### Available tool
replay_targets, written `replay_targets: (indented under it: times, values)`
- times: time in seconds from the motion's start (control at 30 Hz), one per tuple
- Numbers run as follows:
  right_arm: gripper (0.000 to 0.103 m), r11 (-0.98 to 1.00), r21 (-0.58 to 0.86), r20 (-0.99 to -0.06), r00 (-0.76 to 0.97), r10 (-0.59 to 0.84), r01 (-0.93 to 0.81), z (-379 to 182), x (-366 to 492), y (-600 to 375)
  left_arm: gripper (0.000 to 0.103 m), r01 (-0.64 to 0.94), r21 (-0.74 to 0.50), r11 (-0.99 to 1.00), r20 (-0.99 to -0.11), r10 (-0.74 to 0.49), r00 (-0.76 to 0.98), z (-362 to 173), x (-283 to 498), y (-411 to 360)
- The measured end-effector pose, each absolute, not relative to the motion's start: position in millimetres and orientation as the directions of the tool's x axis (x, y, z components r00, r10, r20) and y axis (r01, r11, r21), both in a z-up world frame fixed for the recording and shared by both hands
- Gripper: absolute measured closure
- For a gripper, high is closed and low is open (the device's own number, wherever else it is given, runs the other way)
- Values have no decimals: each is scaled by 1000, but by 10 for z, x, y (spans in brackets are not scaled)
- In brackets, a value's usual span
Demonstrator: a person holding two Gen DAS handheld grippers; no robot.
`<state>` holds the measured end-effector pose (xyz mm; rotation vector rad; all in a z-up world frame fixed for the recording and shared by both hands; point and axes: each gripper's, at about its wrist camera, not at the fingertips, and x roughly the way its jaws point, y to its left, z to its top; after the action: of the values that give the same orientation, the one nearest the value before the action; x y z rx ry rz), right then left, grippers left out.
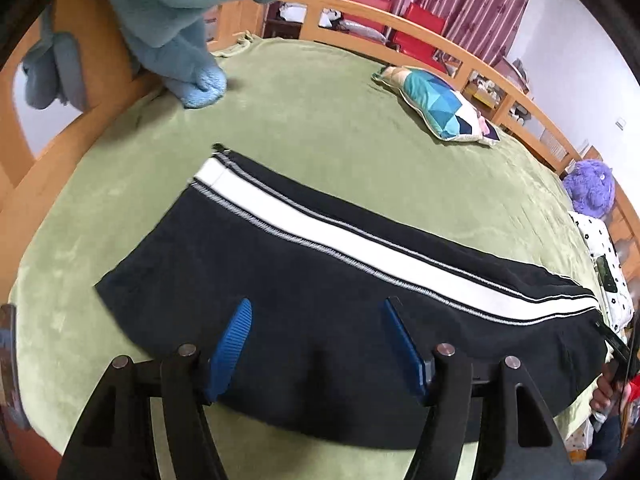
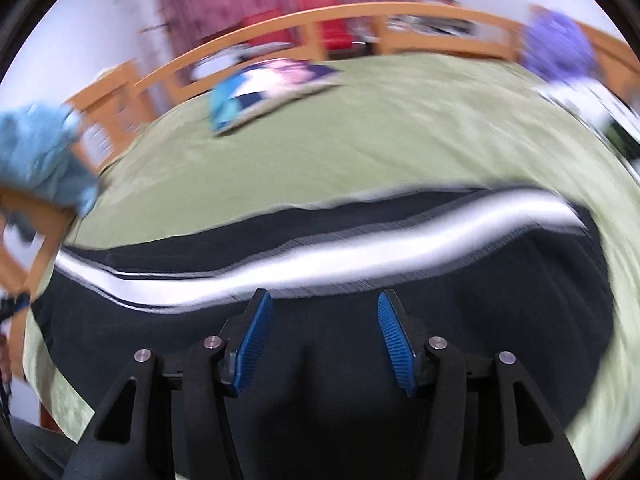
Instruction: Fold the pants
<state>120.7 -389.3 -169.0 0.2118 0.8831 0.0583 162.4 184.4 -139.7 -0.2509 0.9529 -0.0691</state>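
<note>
Black pants [image 1: 304,292] with a white side stripe [image 1: 320,224] lie flat across the green bed cover [image 1: 312,112]. My left gripper [image 1: 318,308] is open above the pants' near edge, blue pads [image 1: 234,336] spread wide, holding nothing. In the right wrist view the same pants [image 2: 320,360] fill the lower half, their stripe [image 2: 320,256] wavy and blurred. My right gripper [image 2: 324,304] is open over the black cloth, empty. Part of the right tool [image 1: 618,352] shows at the pants' far right end.
A light blue plush toy [image 1: 180,28] sits at the bed's far left. A patterned cushion [image 1: 436,104] lies at the back. A purple plush [image 1: 590,188] and dotted cloth [image 1: 600,256] are at the right. A wooden bed rail [image 1: 400,20] runs round the far side.
</note>
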Motion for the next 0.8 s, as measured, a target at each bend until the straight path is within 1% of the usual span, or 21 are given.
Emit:
replay_targets:
  times: [0.1,0.17,0.3,0.4,0.43,0.47,0.5,0.53,0.57,0.6,0.63,0.67,0.7,0.8]
  values:
    - [47,970,230,-764,603,229,-76,-1775,1580,-3631,37,-41,-237,971,-799,-171,577,-1377,1604,1837]
    - [44,949,273,-762,568,312,-156,-1865,1809,-3468,37,-32,-226,974,-792,-164,588,-1354,1629,1830]
    - [40,903,338,-776,465,426,-265,-2107,2201,-3163,37,-21,-221,975,-789,-166,591,-1372,1738,1827]
    - [40,897,317,-811,403,424,-307,-2296,2398,-2903,37,-4,-236,972,-793,-190,579,-1439,1811,1848]
    - [39,895,312,-812,400,425,-318,-2319,2429,-2852,37,-2,-234,972,-794,-190,578,-1459,1824,1839]
    - [33,891,309,-813,393,429,-333,-2337,2441,-2795,37,0,-231,973,-795,-189,576,-1475,1836,1842]
    - [30,884,301,-817,381,433,-358,-2361,2454,-2716,37,1,-229,973,-796,-188,575,-1496,1849,1848]
    - [30,883,285,-822,379,425,-372,-2380,2452,-2656,37,2,-232,973,-796,-191,574,-1518,1854,1855]
    - [31,883,266,-828,377,415,-387,-2404,2450,-2604,37,1,-239,971,-796,-196,572,-1540,1860,1865]
    - [38,880,247,-834,374,406,-405,-2406,2447,-2543,37,1,-248,969,-797,-205,569,-1565,1861,1881]
    - [63,867,245,-831,367,418,-434,-2400,2413,-2485,37,0,-254,967,-797,-209,567,-1583,1865,1893]
    - [95,848,258,-829,344,441,-464,-2394,2398,-2460,37,-2,-257,966,-798,-211,565,-1602,1865,1911]
    - [98,838,247,-835,332,438,-486,-2391,2371,-2427,37,-6,-258,966,-797,-210,566,-1621,1857,1935]
    - [100,843,138,-848,377,372,-520,-2356,2251,-2315,37,-22,-268,963,-800,-210,561,-1666,1846,2001]
